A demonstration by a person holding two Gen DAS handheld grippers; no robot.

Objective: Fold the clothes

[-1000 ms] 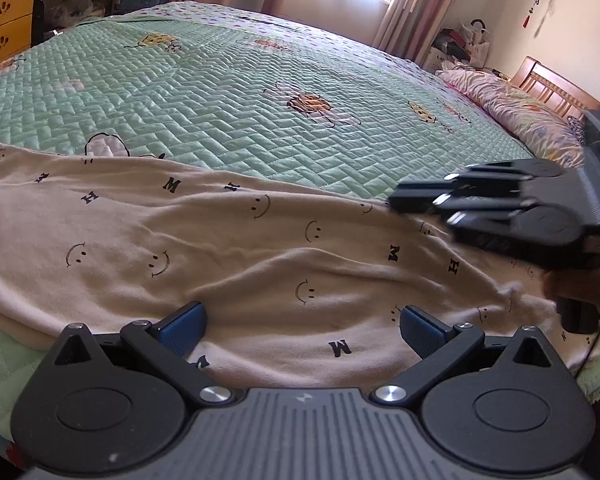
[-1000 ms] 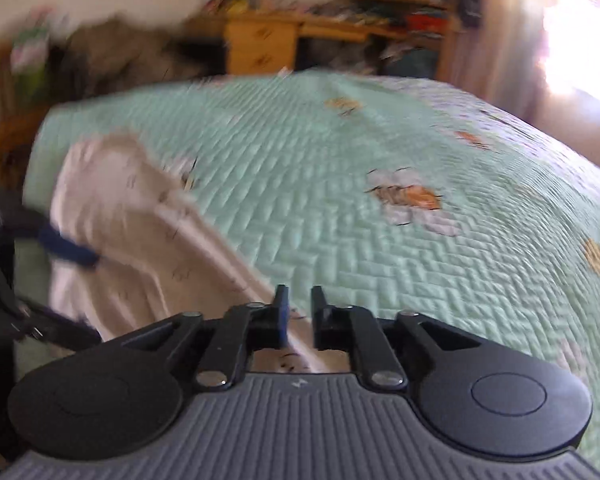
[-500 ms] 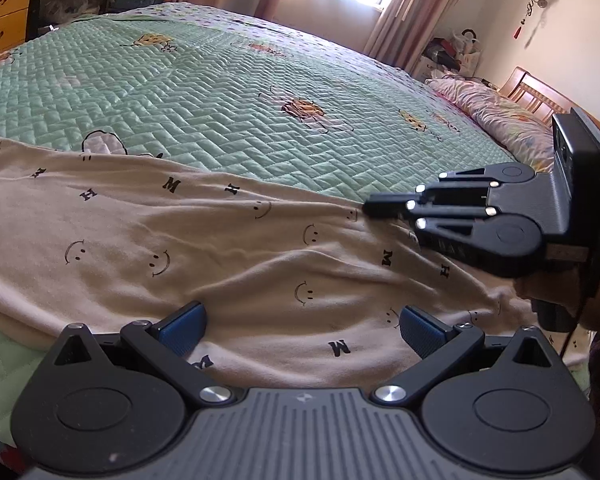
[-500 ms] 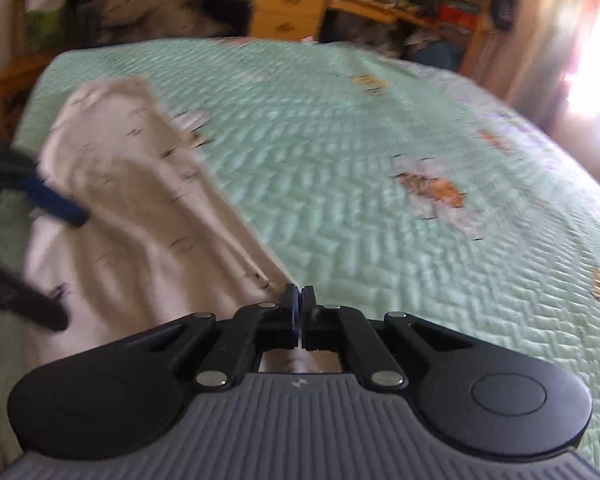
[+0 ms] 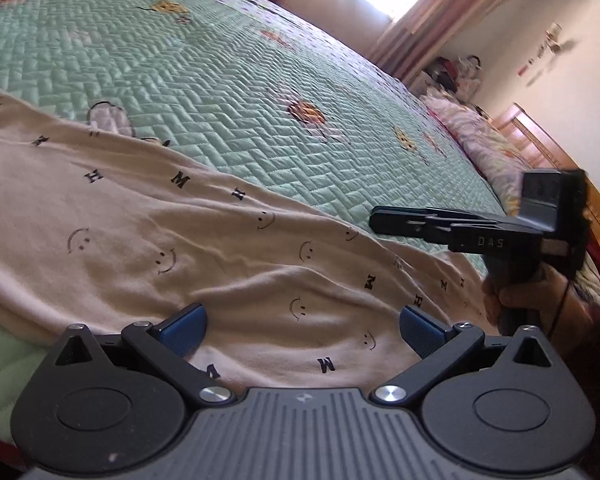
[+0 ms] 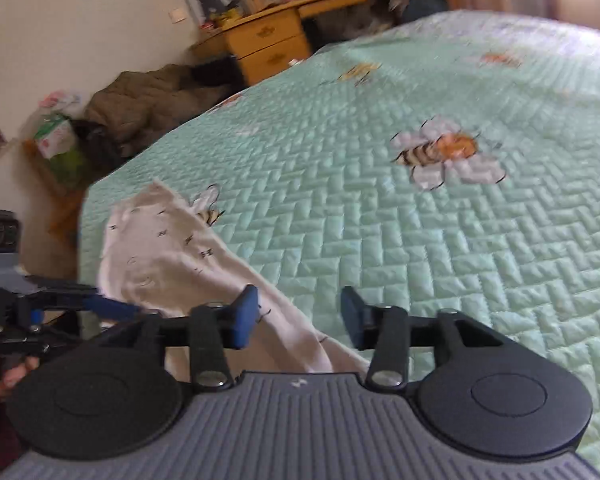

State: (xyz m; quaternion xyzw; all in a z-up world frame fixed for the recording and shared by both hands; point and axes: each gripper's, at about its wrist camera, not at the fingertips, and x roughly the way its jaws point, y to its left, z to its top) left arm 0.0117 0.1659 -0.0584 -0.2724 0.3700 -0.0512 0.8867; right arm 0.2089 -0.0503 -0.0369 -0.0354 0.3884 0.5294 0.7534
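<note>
Both grippers, left gripper point(image 5: 302, 324) and right gripper point(image 6: 299, 316), share ribbed grey bodies, black round-hubbed arms with silver screws behind the jaws, and blue finger pads point(image 5: 183, 328).

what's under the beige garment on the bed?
The garment lies on the green quilt, which shows all around it. Part of a printed bee pokes out at its far edge. Anything else beneath is covered.

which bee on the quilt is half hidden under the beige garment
The bee at the beige garment far end; the big orange bee lies fully uncovered.
</note>
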